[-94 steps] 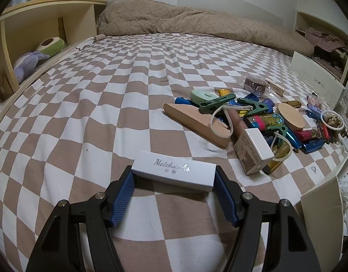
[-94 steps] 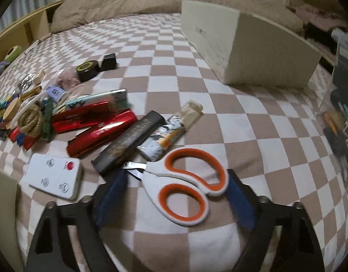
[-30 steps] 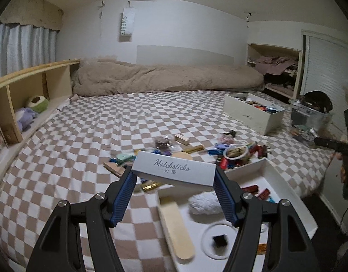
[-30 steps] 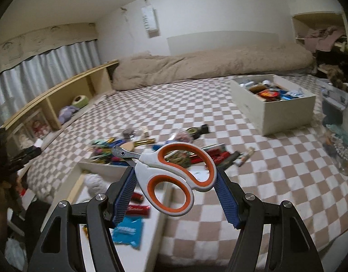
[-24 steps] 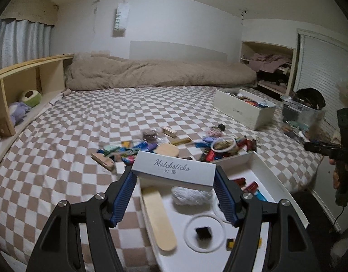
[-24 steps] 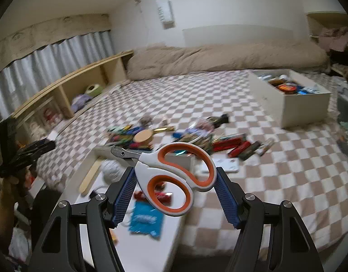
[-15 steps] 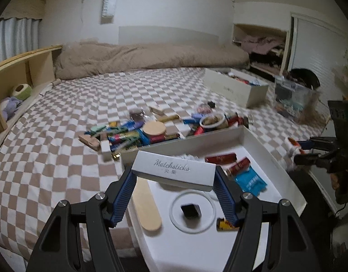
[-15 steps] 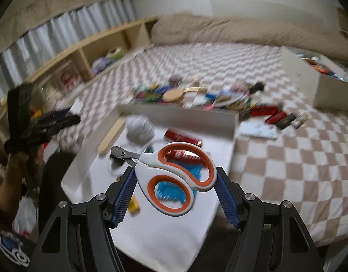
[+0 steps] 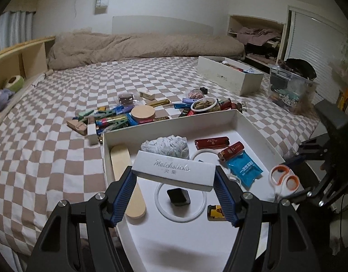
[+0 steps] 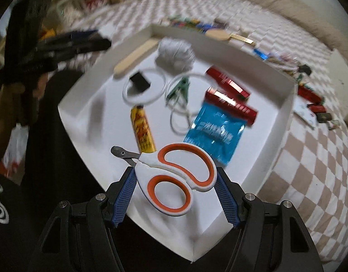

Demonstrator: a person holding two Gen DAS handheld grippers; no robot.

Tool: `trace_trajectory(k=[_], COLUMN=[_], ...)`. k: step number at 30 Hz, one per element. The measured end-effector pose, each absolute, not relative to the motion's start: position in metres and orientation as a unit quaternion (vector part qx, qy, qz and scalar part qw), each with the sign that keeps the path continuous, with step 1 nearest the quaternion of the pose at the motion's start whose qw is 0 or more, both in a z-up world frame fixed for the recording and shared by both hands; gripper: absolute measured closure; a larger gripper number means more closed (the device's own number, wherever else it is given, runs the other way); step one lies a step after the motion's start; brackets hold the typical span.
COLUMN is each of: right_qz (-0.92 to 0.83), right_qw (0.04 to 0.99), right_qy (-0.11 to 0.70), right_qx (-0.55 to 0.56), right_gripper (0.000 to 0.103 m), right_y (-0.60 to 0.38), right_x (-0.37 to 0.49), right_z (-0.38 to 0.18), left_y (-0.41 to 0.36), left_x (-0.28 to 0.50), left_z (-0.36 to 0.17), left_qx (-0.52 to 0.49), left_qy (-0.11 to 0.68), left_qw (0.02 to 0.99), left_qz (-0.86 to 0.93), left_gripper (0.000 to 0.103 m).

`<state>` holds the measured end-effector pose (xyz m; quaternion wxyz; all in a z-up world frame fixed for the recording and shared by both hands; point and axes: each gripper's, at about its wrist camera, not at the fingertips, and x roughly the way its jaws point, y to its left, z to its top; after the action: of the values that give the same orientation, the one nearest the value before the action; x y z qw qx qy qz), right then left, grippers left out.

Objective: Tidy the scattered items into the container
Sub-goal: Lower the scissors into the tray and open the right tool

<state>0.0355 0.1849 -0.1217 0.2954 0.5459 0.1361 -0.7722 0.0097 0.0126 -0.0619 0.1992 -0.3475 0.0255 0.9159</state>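
Lowered over the tray (image 9: 253,124), "Matchsticks" box (image 9: 173,169).

colours on the bed

white matchbox (image 9: 173,173) with silver script, white scissors (image 10: 176,179) with orange-lined handles, blue pads (image 9: 123,195) on black arms. white tray (image 9: 253,127), blue packet (image 10: 214,131), red lighters (image 9: 212,143), brown-and-white checked cover (image 9: 60,117).

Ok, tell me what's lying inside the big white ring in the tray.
A small black block sits inside the white ring on the tray. The held matchbox covers the ring's far edge.
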Motion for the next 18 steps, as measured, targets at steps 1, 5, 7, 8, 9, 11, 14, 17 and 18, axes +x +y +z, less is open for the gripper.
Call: trace_trajectory(k=[1,5,7,8,9,11,14,17,18], right_qz=[-0.762,-0.737,-0.729,-0.727,-0.724,-0.718,-0.714,-0.715,-0.718], right_qw=[0.302,0.313,0.310,0.308,0.307,0.306,0.301,0.293,0.291], right_qy=[0.132,0.129,0.143,0.151,0.159,0.174,0.208,0.218,0.219], right_qx=[0.558,0.585,0.593,0.595,0.597,0.600,0.597,0.596,0.594], right_gripper=[0.033,0.033,0.033,0.033,0.033,0.033,0.033,0.033,0.033], right_y=[0.184,0.178,0.174,0.172,0.171,0.169,0.167,0.169,0.170], right_x=[0.033,0.030,0.030,0.029,0.030,0.031,0.035,0.036,0.037], right_z=[-0.125,-0.136,-0.142,-0.144,-0.146,-0.151,-0.157,-0.163,-0.163], left_y=[0.013,0.016,0.017,0.018,0.019,0.019,0.020,0.020,0.020], left_x=[0.010,0.014,0.014,0.014,0.014,0.014,0.013,0.012,0.012], left_z=[-0.063,-0.067,-0.069,-0.071,-0.072,-0.073,-0.074,-0.077,-0.078], left_qx=[-0.348,-0.348,-0.350,-0.351,-0.352,-0.354,-0.357,-0.359,-0.360], left_qy=[0.028,0.039,0.035,0.034,0.033,0.031,0.027,0.021,0.018], left_qw=[0.198,0.194,0.199,0.201,0.202,0.206,0.210,0.211,0.211], left_qz=[0.916,0.916,0.915,0.914,0.913,0.912,0.910,0.909,0.908], left_gripper=[0.035,0.035,0.035,0.035,0.035,0.035,0.035,0.035,0.035])
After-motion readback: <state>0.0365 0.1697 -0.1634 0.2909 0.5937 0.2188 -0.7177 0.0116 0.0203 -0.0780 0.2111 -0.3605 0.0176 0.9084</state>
